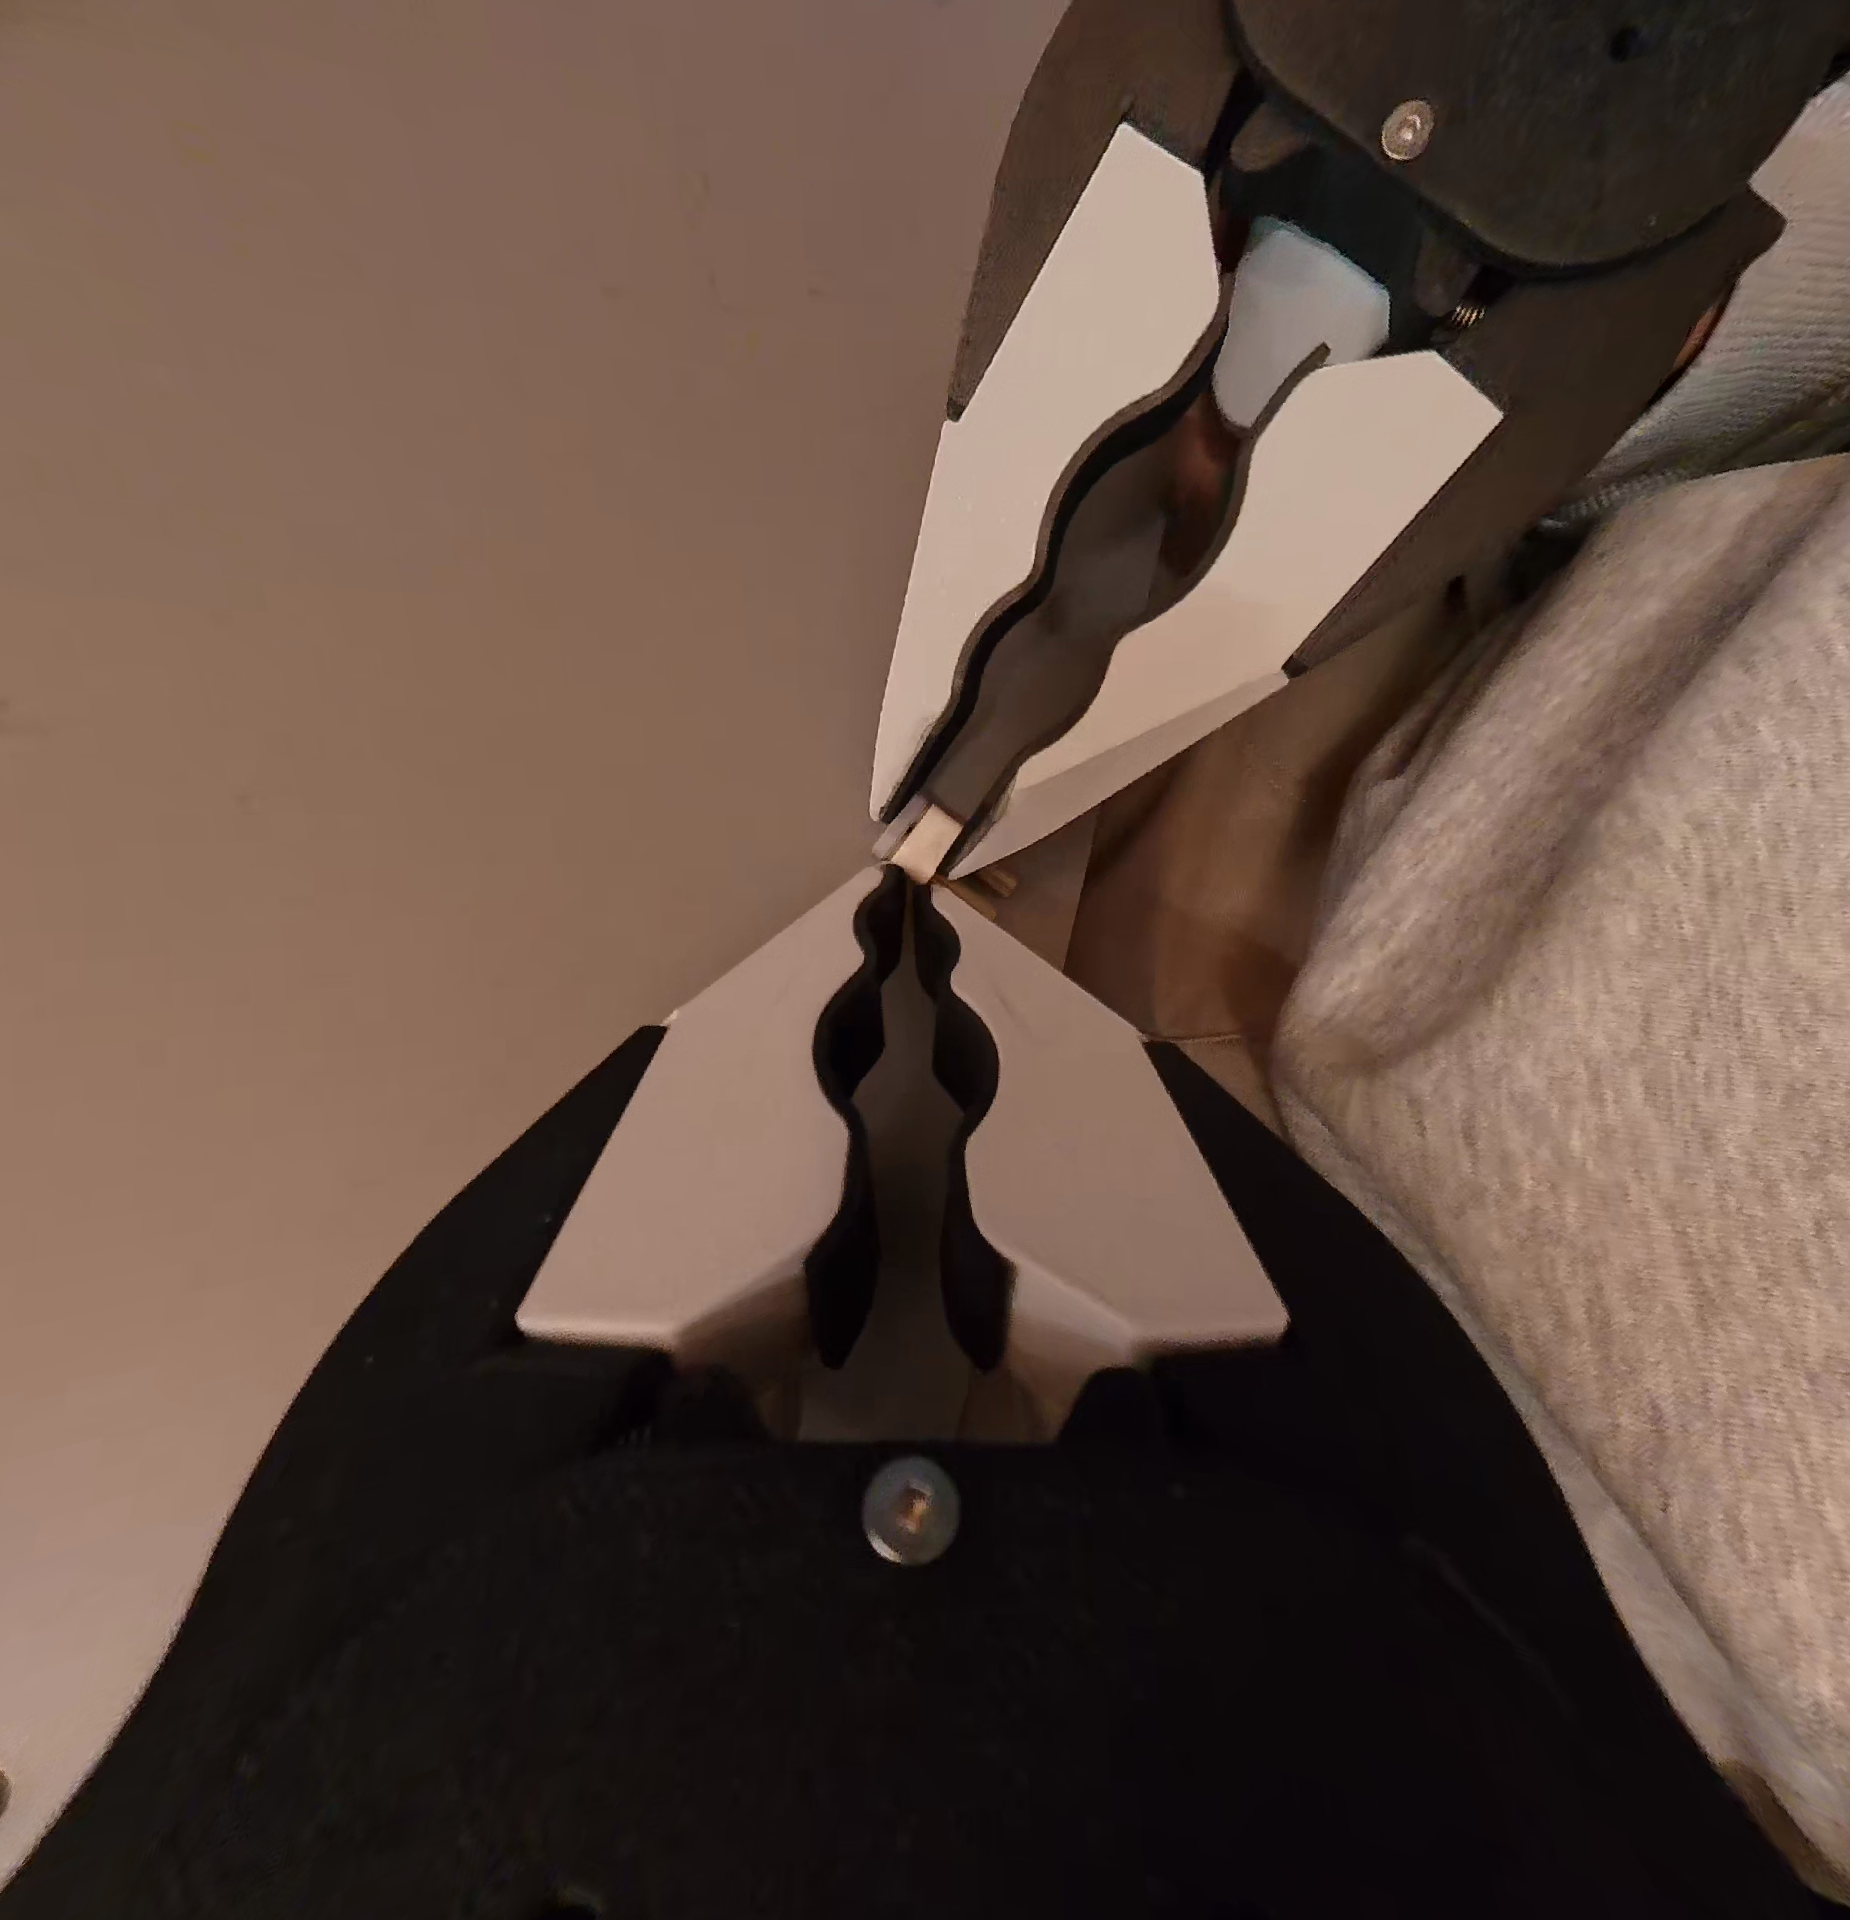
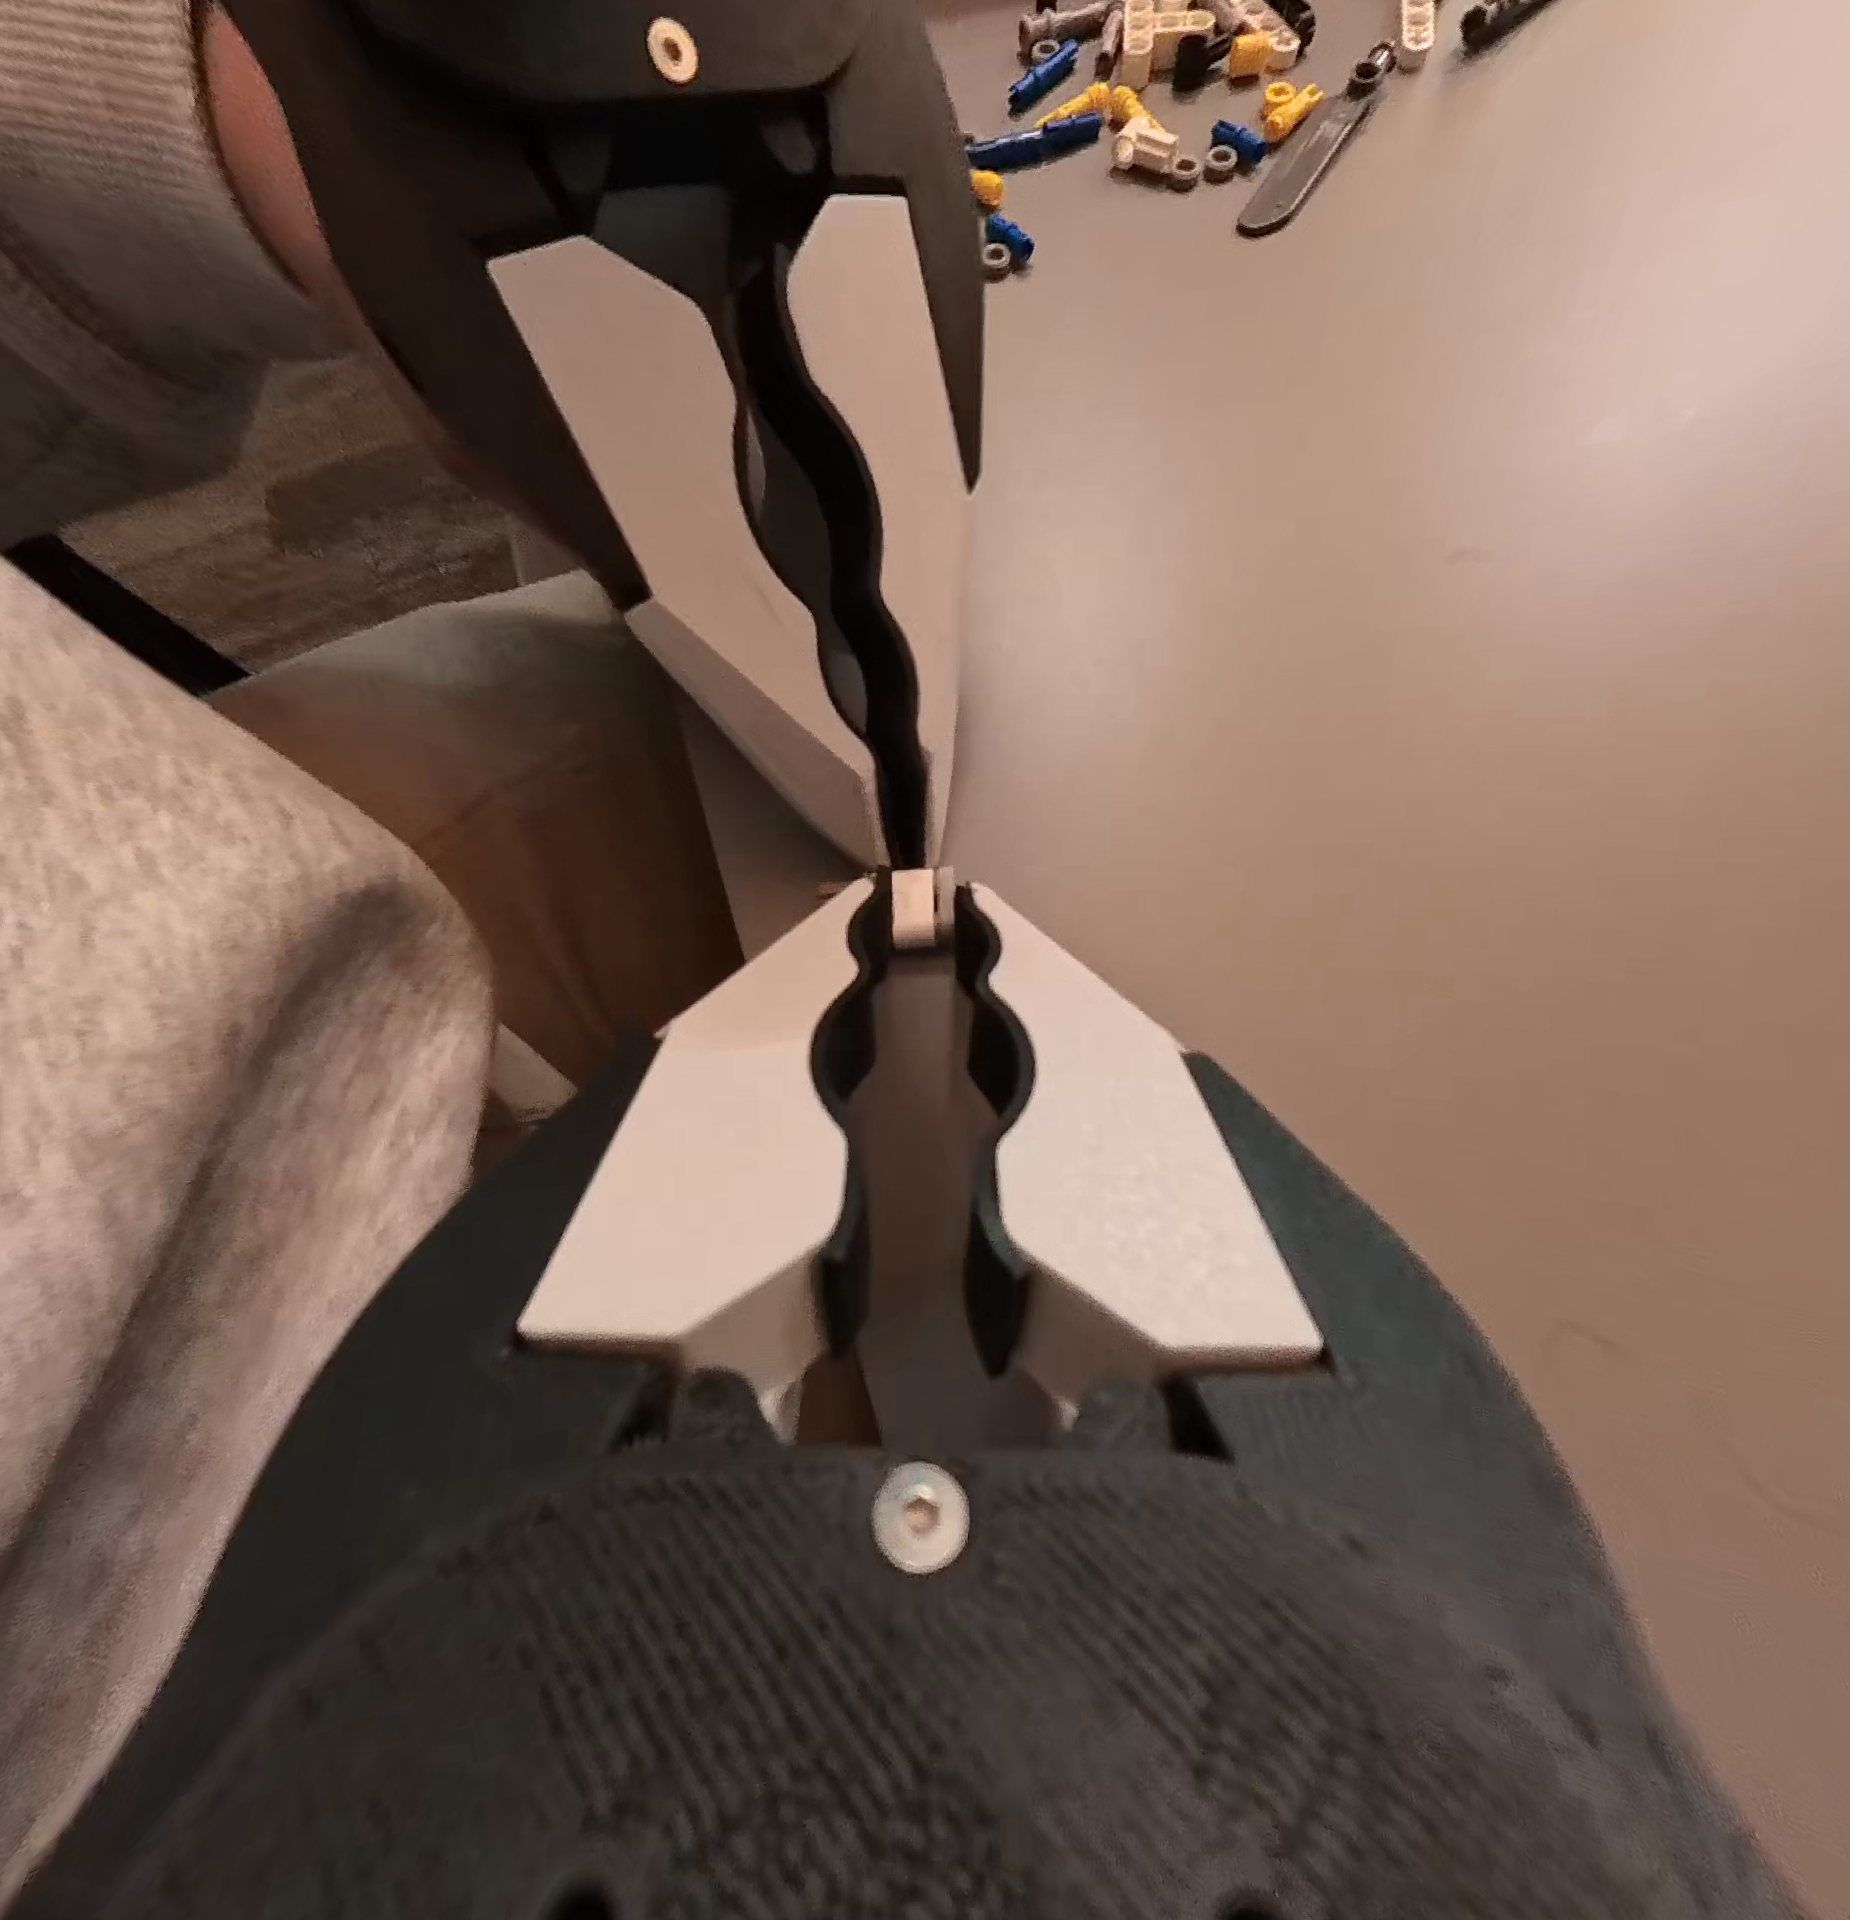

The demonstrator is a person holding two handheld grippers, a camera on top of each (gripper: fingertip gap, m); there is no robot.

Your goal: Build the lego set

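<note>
My right gripper [image 2: 916, 914] is shut on a small white Lego piece [image 2: 916, 920] at its fingertips. The same piece shows in the left wrist view [image 1: 926, 831], held by the right gripper [image 1: 929, 826], which comes in from the upper right. My left gripper [image 1: 905, 883] is shut, and its tips meet the white piece tip to tip. It shows from above in the right wrist view [image 2: 905, 857]. A tiny tan bit [image 1: 978, 883] sticks out beside the tips. I cannot tell which gripper holds it. Both grippers hover over the table edge.
A pile of loose Lego pieces [image 2: 1139, 94], yellow, blue, white and grey, lies at the far side of the beige table [image 2: 1420, 727]. A long black piece [image 2: 1305, 166] lies beside it. A person's grey clothing [image 1: 1575, 1039] is close by, also in the right wrist view [image 2: 173, 935].
</note>
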